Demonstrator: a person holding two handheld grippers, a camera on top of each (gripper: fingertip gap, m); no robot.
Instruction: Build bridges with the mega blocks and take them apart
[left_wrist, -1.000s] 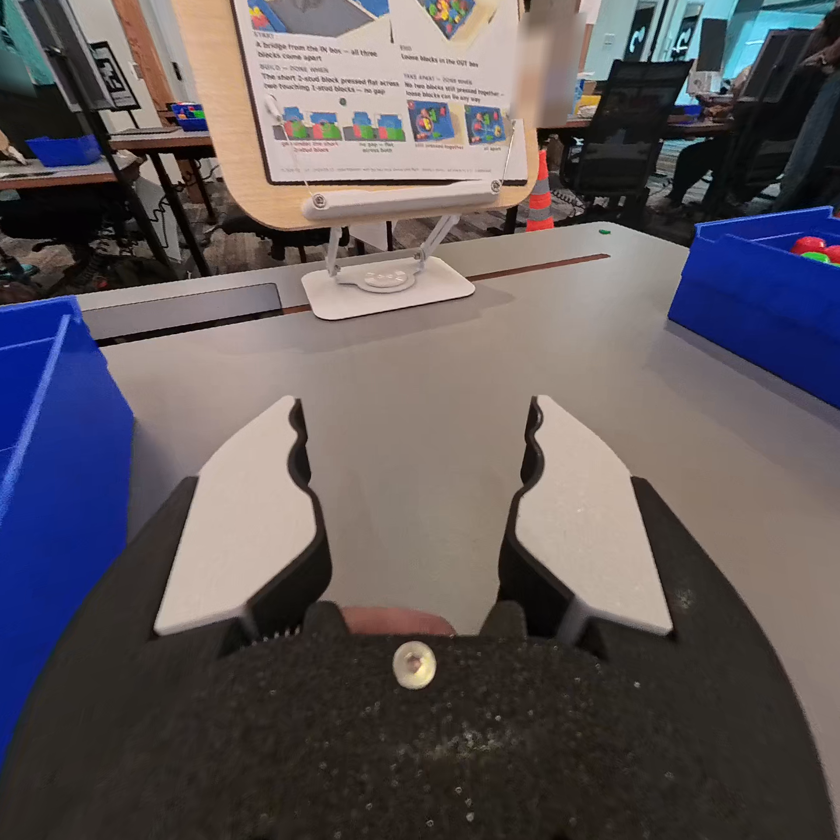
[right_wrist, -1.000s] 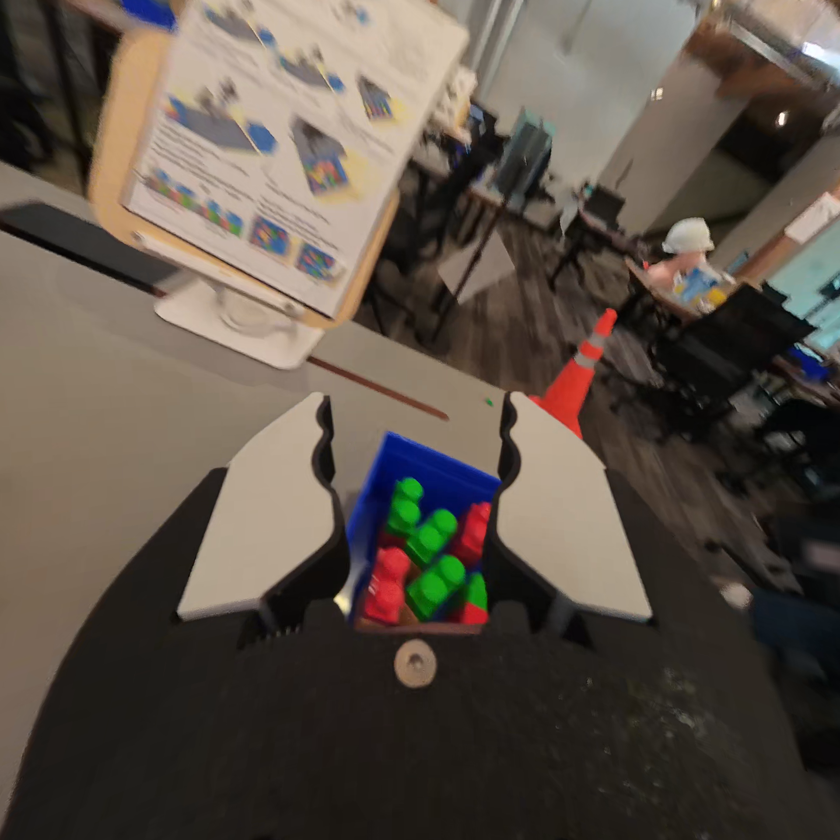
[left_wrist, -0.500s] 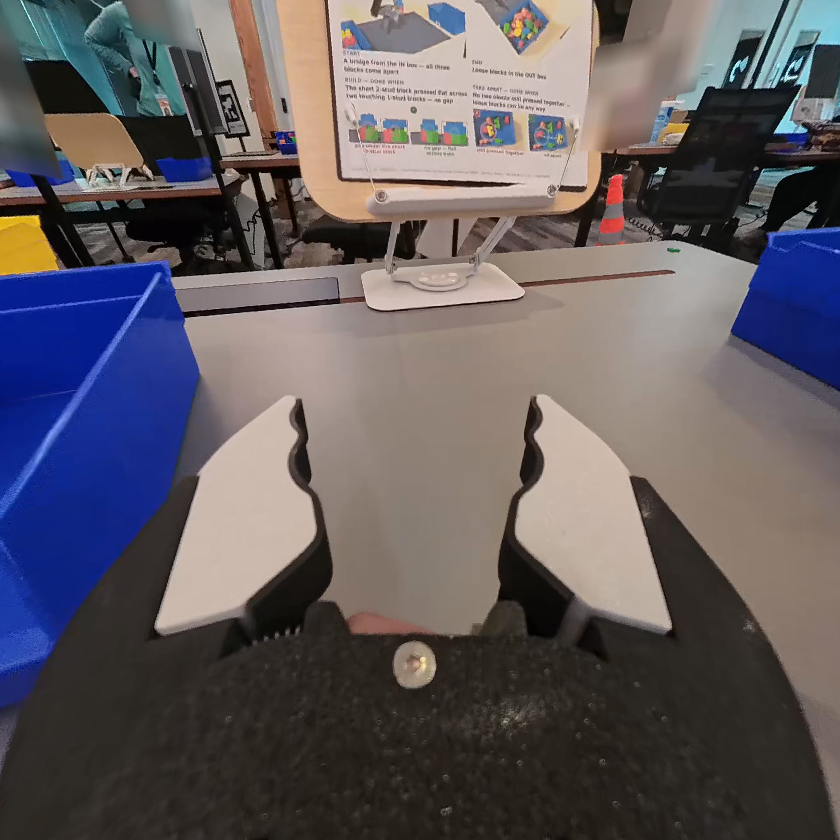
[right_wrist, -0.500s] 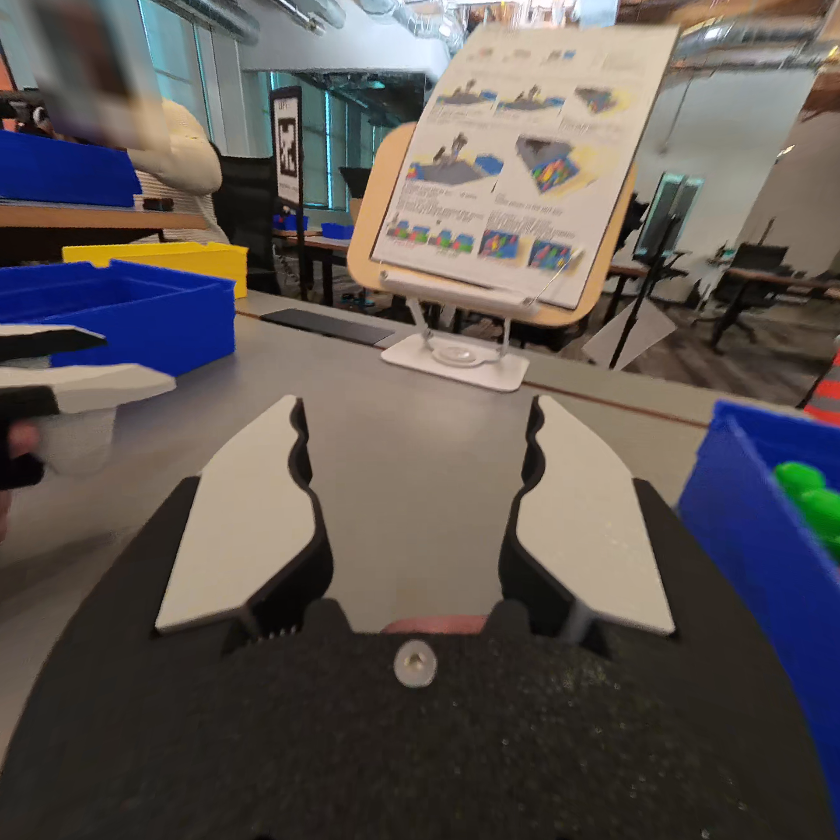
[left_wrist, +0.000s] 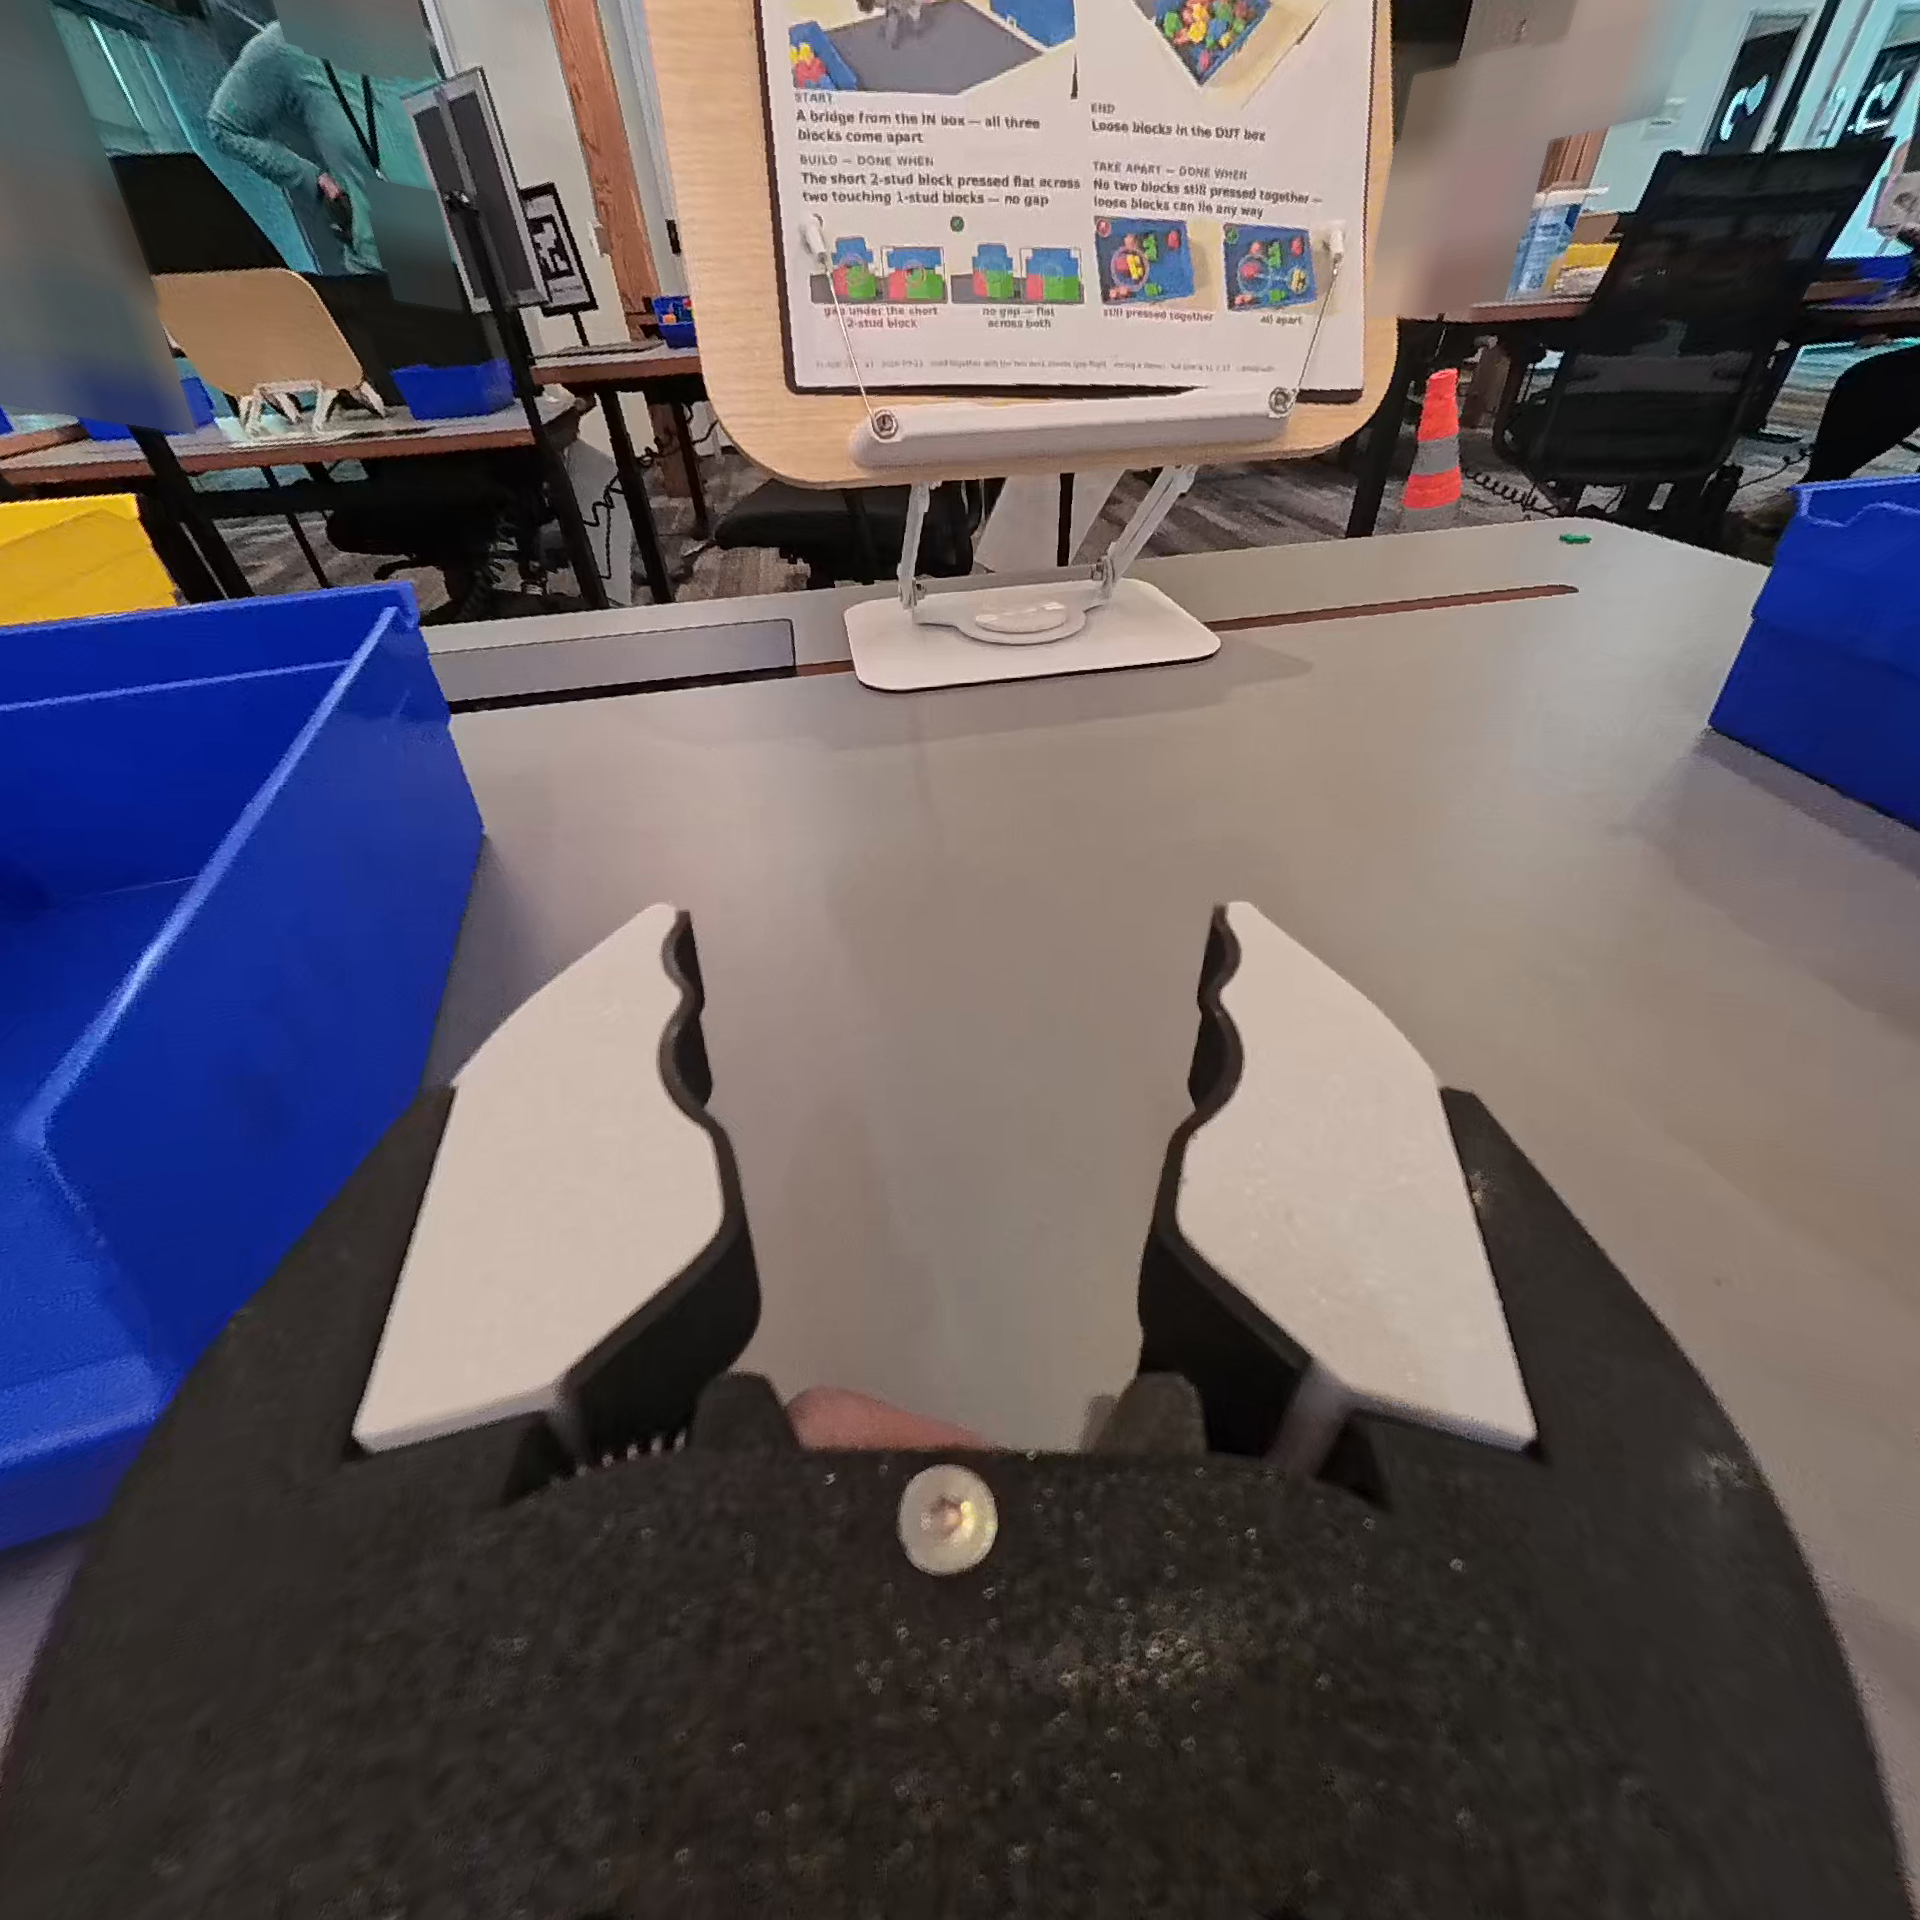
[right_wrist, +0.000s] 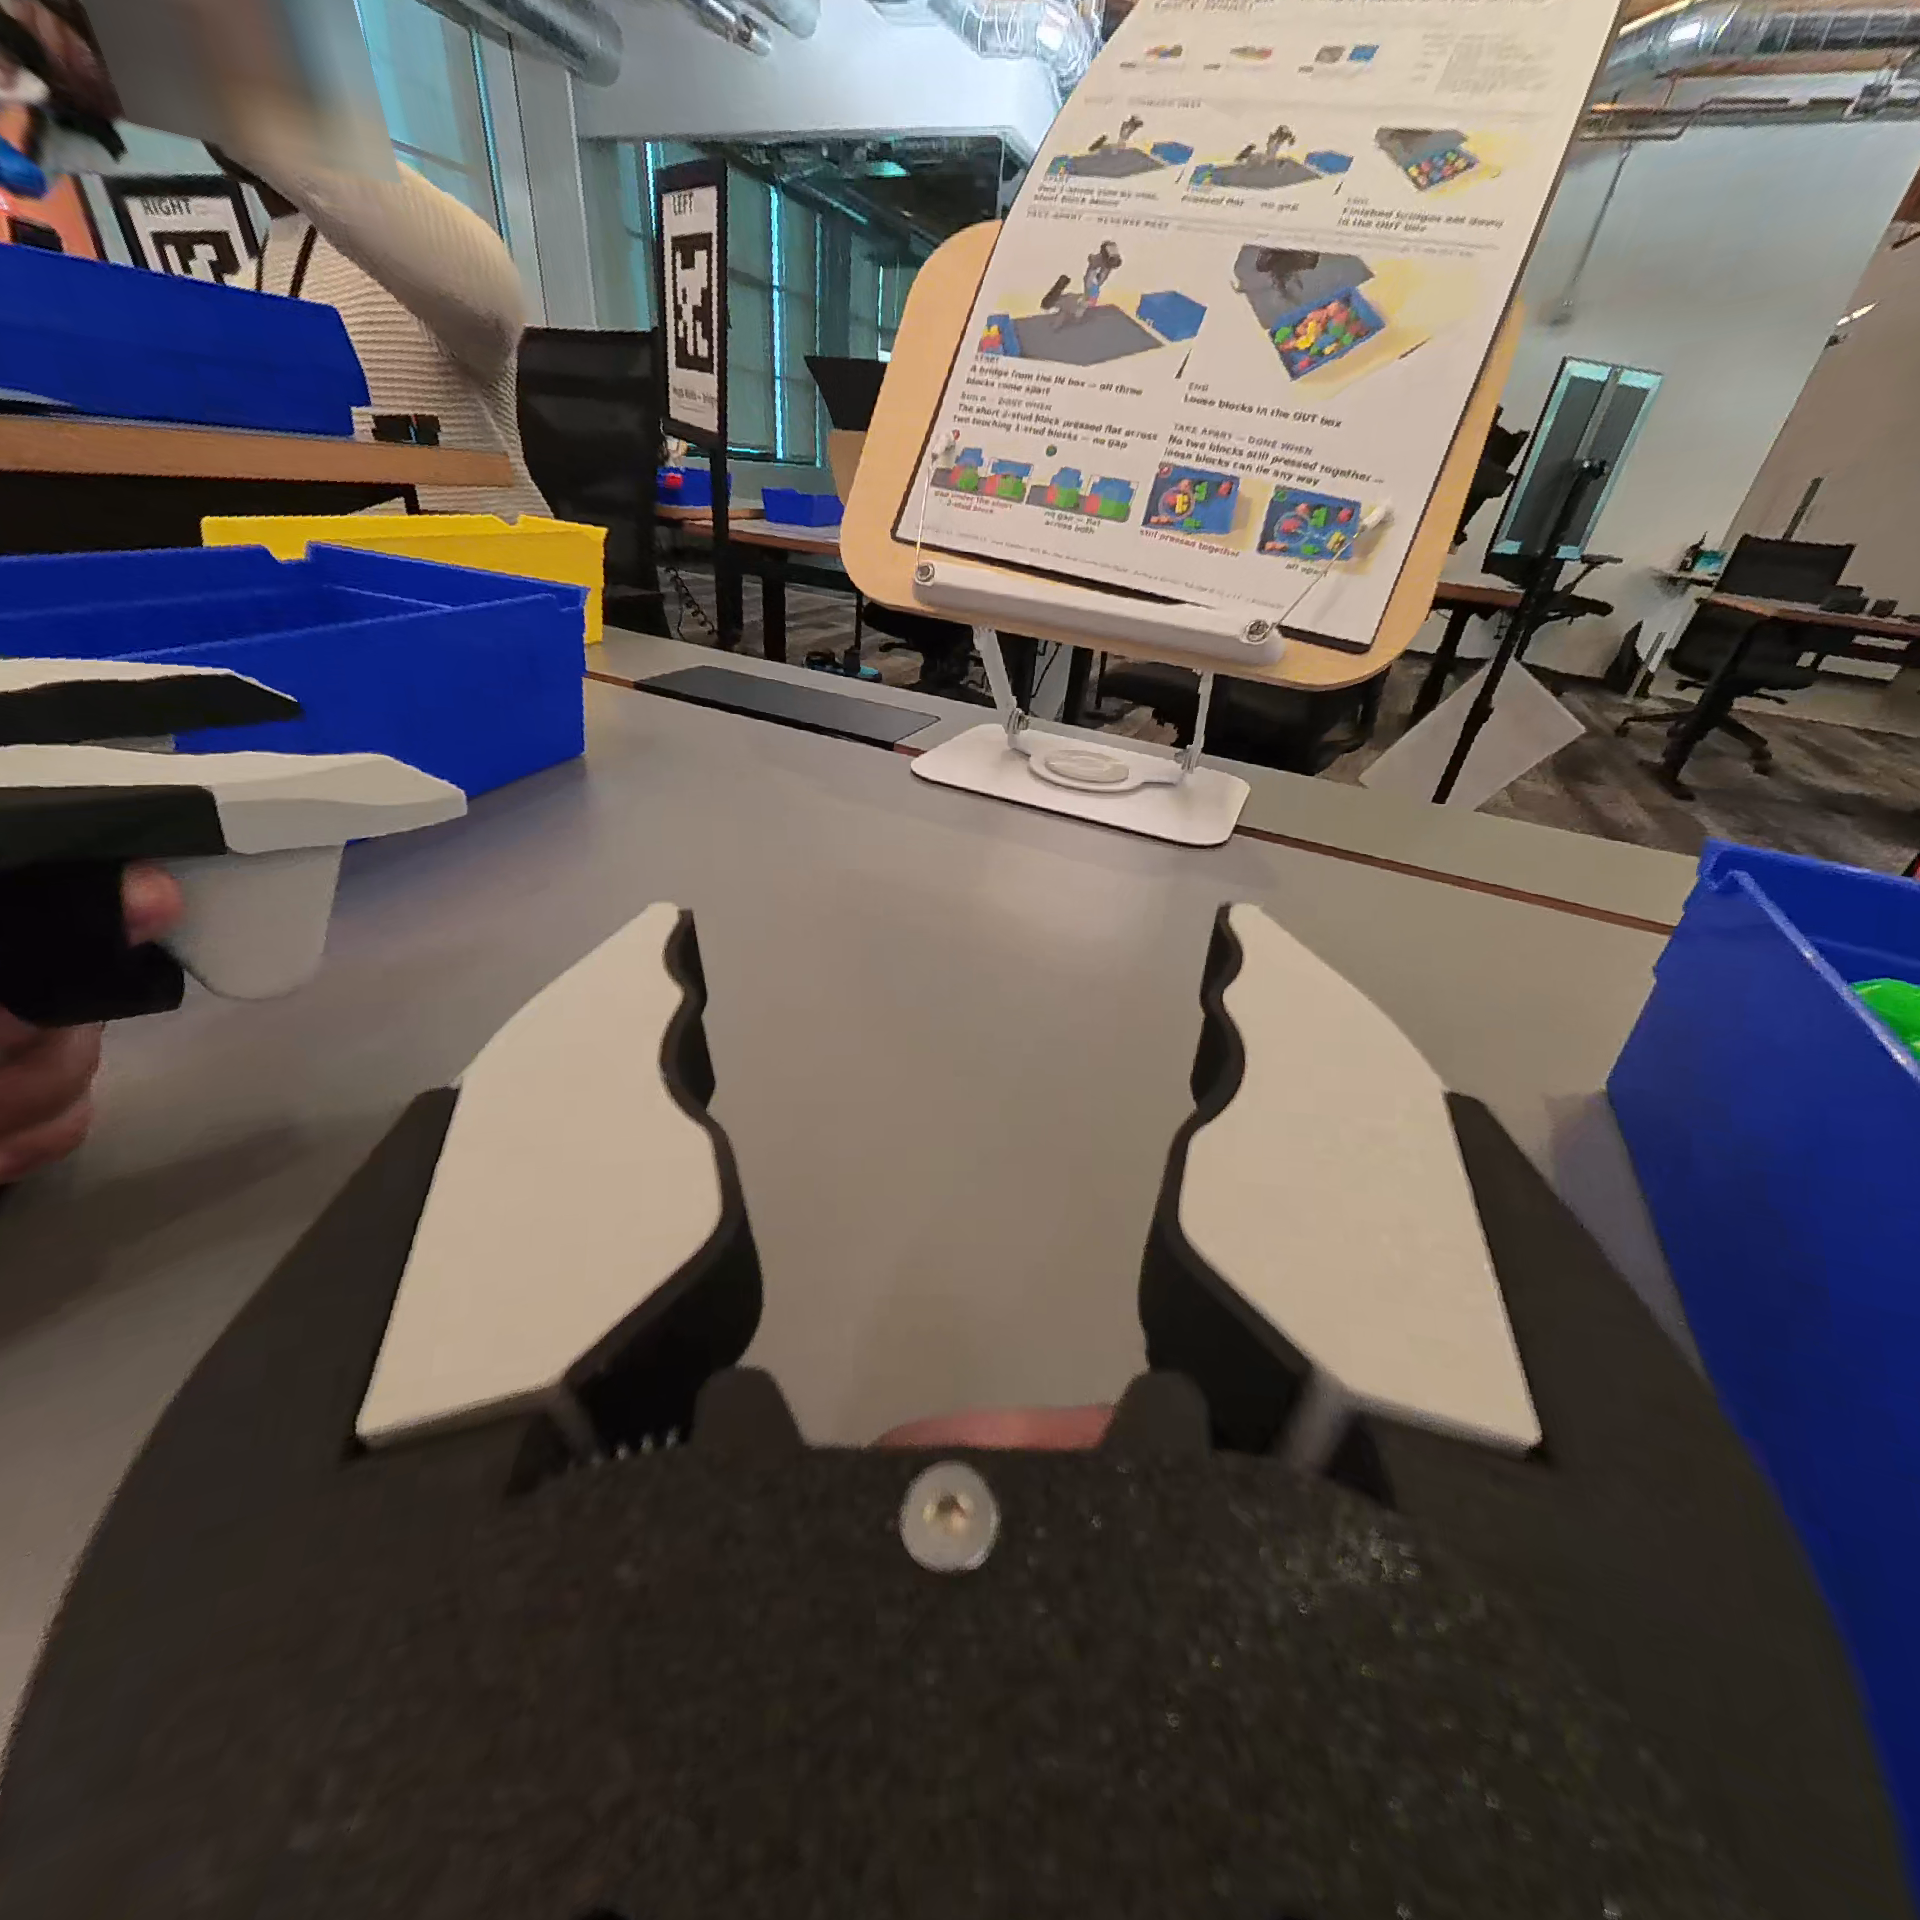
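Green blocks (right_wrist: 1891, 1013) peek over the rim of the blue bin (right_wrist: 1766, 1195) at your right. Your left gripper (left_wrist: 948, 925) and right gripper (right_wrist: 951, 925) hover, jaws wide and empty, over bare grey table (left_wrist: 1039, 831). Another blue bin (left_wrist: 208, 935) borders your left.

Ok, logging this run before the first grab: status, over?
Left gripper open, empty. Right gripper open, empty. Green blocks in the blue bin at right; none picked. Grey table between the jaws bare.
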